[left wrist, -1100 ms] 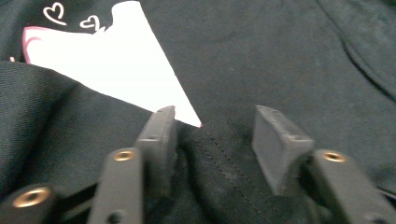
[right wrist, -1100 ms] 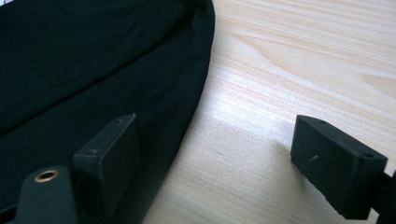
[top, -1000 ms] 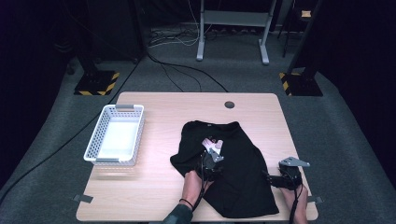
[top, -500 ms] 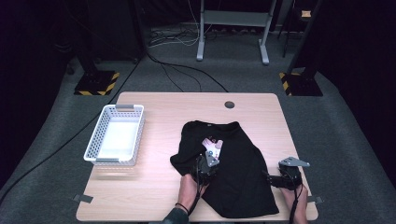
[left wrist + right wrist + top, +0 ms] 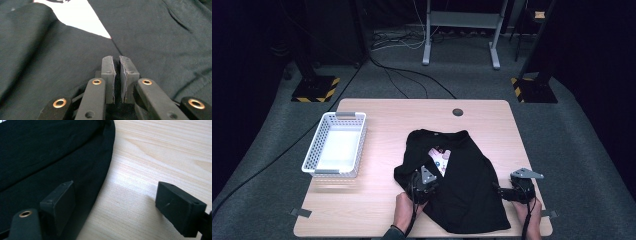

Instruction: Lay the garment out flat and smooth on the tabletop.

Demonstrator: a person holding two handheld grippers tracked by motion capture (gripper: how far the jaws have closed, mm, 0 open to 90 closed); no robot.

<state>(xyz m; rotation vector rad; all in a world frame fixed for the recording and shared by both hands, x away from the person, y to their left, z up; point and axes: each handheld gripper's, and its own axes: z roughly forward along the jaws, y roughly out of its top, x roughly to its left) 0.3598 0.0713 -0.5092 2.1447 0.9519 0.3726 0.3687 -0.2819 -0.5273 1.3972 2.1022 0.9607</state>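
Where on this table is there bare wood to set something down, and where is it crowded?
Bare wood runs between the white plastic basket and the black T-shirt, along the far edge of the light wooden table near the round grommet, and in front of the basket. The near right is crowded: the shirt, the left gripper, the right gripper.

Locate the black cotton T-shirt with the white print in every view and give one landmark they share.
High view: black cotton T-shirt lies front-right on the table, between both grippers.
Left gripper view: it spreads across the picture, white print at top.
Right gripper view: upper left, its hem curving across pale wood.
Shared landmark: the shirt's black fabric.
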